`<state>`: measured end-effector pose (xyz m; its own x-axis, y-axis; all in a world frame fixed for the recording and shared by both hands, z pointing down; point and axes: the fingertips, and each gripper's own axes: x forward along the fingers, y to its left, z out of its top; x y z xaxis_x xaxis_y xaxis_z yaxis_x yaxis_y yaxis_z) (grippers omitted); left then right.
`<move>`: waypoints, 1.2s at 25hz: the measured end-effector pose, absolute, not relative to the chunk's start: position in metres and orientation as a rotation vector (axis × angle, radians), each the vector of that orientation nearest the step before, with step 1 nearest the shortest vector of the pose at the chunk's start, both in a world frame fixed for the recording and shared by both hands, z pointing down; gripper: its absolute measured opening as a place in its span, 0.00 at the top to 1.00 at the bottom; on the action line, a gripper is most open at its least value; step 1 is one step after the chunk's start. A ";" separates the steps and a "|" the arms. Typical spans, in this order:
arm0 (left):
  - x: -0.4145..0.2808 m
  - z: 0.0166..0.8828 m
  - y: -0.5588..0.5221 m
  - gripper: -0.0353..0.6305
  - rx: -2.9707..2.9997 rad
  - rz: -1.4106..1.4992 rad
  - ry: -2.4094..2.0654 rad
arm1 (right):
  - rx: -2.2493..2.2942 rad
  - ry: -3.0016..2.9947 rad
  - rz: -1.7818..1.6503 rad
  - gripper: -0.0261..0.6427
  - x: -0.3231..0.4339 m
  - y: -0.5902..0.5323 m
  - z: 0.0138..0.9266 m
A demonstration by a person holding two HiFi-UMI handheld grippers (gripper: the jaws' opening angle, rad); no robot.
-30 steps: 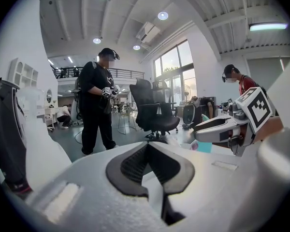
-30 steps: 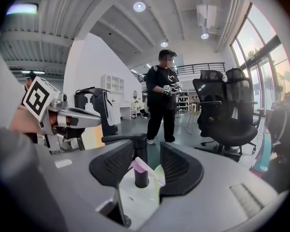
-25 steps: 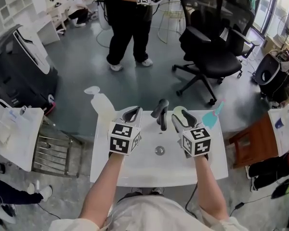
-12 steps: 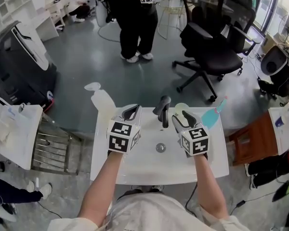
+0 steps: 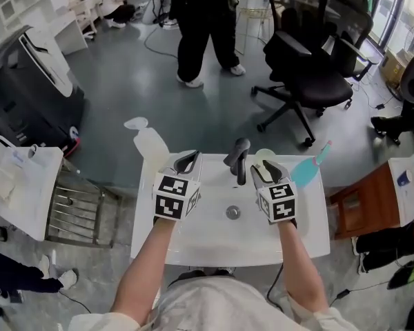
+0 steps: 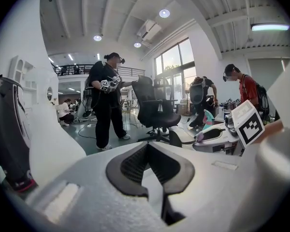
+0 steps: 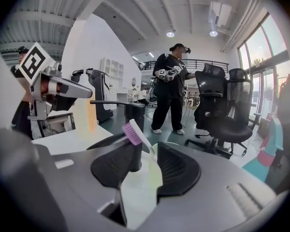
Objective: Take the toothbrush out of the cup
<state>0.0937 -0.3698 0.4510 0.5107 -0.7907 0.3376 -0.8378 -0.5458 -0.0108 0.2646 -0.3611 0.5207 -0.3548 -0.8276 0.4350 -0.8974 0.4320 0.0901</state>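
Soap bottle [image 5: 150, 147] left of the left gripper [image 5: 187, 163], its jaws apart and empty, black faucet [image 5: 239, 158] between both grippers over the white sink [image 5: 214, 243], right gripper [image 5: 264, 167] jaws closing, not yet touching, around the pale cup [image 5: 261, 154], pink-bristled toothbrush [image 7: 135, 133] standing in the cup between them

Between the closing jaws of the right gripper [image 7: 145, 158] sits a cup [image 7: 137, 180] of pale, translucent, smooth plastic. The toothbrush [image 7: 135, 133] leaning out of it has a glossy white plastic handle and soft pink bristles. The pads [image 7: 176, 170] are black, ribbed and matt, the shell grey and finely grainy. Just beyond the jaws, the tap [image 7: 131, 111] looks like dark matt metal. The sink [image 5: 193, 236] is glossy white.
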 end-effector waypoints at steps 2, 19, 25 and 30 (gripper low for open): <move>0.090 0.452 -0.371 0.94 2.585 0.462 -1.417 | 1.461 -2.269 0.230 0.75 0.265 -0.364 0.523; 0.081 0.451 -0.376 0.94 2.578 0.478 -1.432 | 1.538 -2.227 0.179 0.91 0.275 -0.373 0.523; 0.081 0.451 -0.374 0.94 2.583 0.474 -1.426 | 1.536 -2.219 0.175 0.92 0.276 -0.371 0.521; 0.078 0.449 -0.372 0.94 2.584 0.466 -1.431 | 1.543 -2.220 0.159 0.92 0.276 -0.369 0.516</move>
<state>0.0784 -0.3717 0.4489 0.4962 -0.7987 0.3402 -0.8458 -0.5331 -0.0180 0.2757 -0.3688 0.5160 -0.2888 -0.8661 0.4079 -0.9154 0.3747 0.1474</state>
